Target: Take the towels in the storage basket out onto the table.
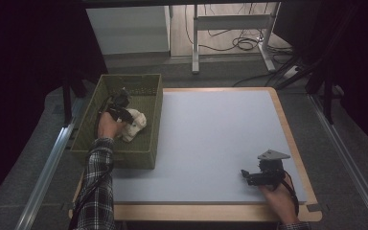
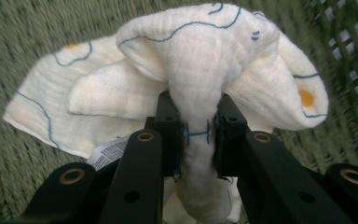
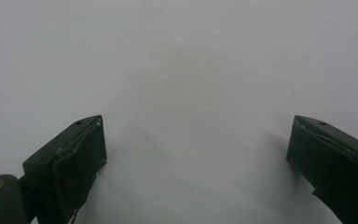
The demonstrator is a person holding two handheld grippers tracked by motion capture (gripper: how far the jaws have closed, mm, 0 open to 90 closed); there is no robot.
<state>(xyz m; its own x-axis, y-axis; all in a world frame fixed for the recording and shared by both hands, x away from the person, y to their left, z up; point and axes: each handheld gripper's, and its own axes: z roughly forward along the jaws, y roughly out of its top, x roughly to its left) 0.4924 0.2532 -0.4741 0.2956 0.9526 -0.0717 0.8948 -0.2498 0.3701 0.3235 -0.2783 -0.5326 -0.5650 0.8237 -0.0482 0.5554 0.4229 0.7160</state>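
Inside the green basket at the counter's far left corner, the left hand-held gripper pinches a bunched fold of the cream cloth, which has thin blue lines and orange dots. The rest of the cloth lies on the basket's floor. Near the counter's front right corner, the right hand-held gripper rests with its jaws spread wide above the bare surface.
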